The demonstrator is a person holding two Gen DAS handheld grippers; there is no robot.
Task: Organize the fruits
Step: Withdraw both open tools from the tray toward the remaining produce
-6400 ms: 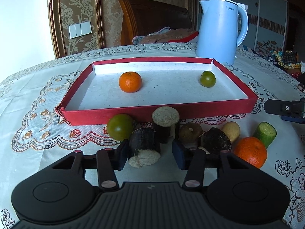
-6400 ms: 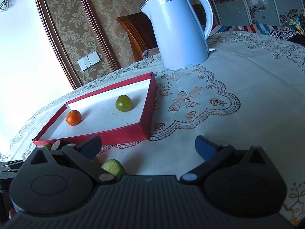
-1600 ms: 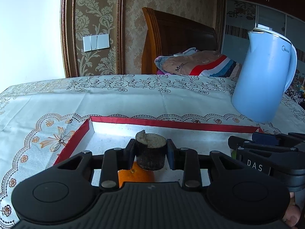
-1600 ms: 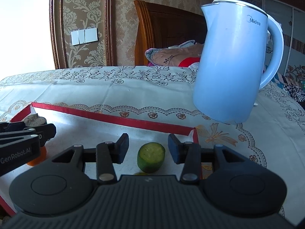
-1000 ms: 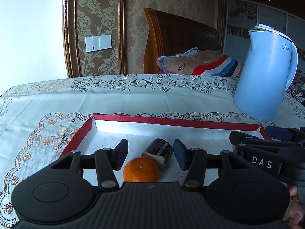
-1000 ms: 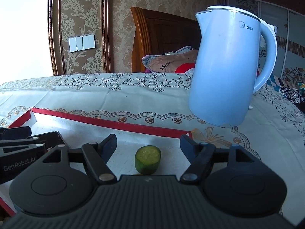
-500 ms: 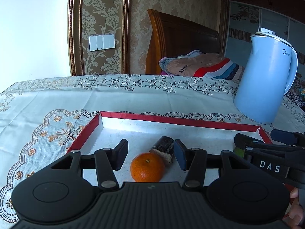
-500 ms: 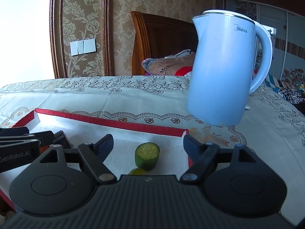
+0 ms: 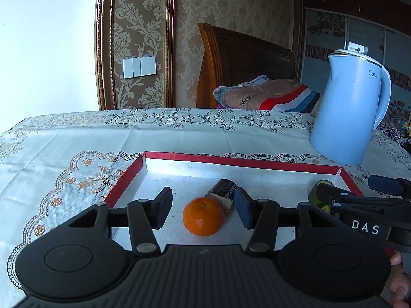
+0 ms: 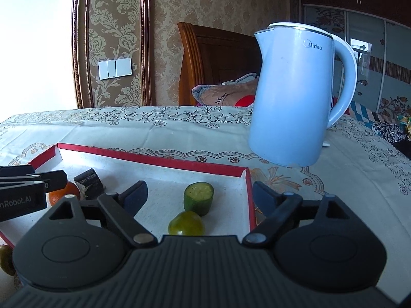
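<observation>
A red-rimmed tray (image 9: 246, 163) (image 10: 154, 161) with a white floor lies on the patterned tablecloth. In the left wrist view an orange (image 9: 203, 216) and a dark cut chunk (image 9: 223, 192) lie in it. My left gripper (image 9: 203, 208) hovers open over them, touching neither. In the right wrist view a cut green cucumber piece (image 10: 198, 198) stands upright in the tray, with a green round fruit (image 10: 186, 223) in front of it. My right gripper (image 10: 199, 197) is above them, its jaws opening wide and its pads clear of both. The orange (image 10: 64, 193) and chunk (image 10: 89, 182) show at left.
A pale blue kettle (image 9: 349, 107) (image 10: 295, 97) stands on the cloth behind the tray's far right corner. A wooden chair back with folded cloth (image 9: 264, 95) is behind the table. Another green fruit (image 10: 5, 258) lies outside the tray at the left edge.
Both grippers have drawn back from the tray a little. The right jaws have spread wider around the released cucumber piece. The green fruit has come into view below it.
</observation>
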